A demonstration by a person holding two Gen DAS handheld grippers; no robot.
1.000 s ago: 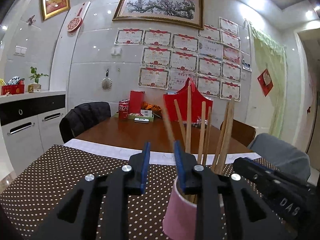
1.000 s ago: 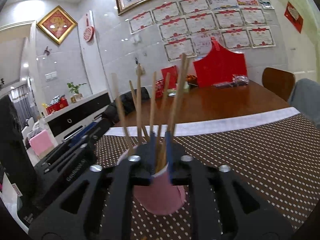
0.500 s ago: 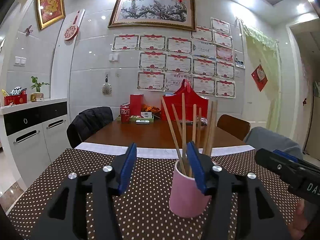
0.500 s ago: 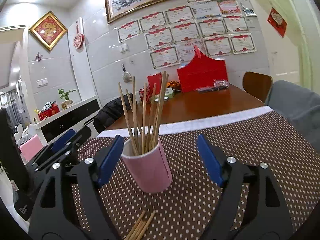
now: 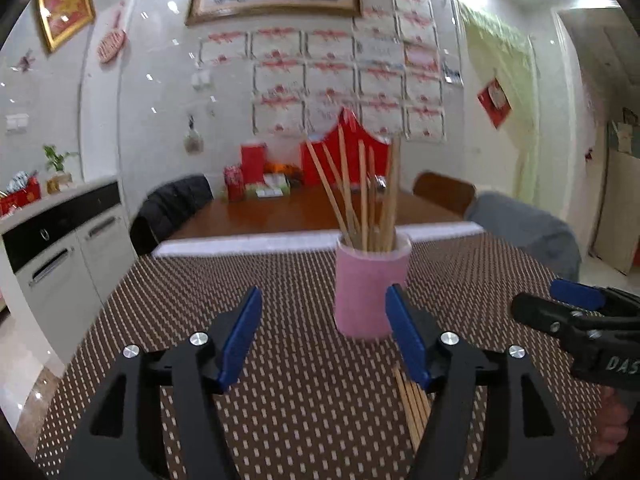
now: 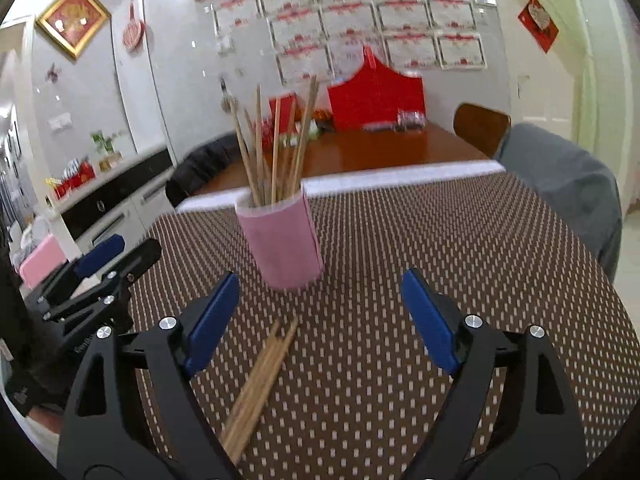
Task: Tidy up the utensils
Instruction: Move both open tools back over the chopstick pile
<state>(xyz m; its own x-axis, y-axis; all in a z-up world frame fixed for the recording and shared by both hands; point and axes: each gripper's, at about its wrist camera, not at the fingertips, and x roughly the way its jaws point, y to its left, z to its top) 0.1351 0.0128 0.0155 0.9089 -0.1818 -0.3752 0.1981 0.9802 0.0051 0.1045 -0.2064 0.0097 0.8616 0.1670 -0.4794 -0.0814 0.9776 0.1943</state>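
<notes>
A pink cup (image 5: 370, 290) holding several wooden chopsticks (image 5: 362, 196) stands upright on the dotted brown tablecloth; it also shows in the right wrist view (image 6: 282, 240). A loose bundle of chopsticks (image 6: 260, 380) lies flat on the cloth in front of the cup, partly under my left gripper's right finger in the left wrist view (image 5: 412, 404). My left gripper (image 5: 322, 336) is open and empty, a little short of the cup. My right gripper (image 6: 320, 316) is open and empty, above the loose bundle.
The dotted cloth (image 6: 440, 248) covers the near end of a wooden table (image 5: 280, 212). Red boxes and a can (image 5: 234, 182) stand at its far end. Chairs (image 5: 444, 192) and a white cabinet (image 5: 64, 256) stand around the table.
Both grippers have opened wide and drawn back from the cup. The right gripper let go of the chopsticks standing in the cup. The loose bundle has come into view.
</notes>
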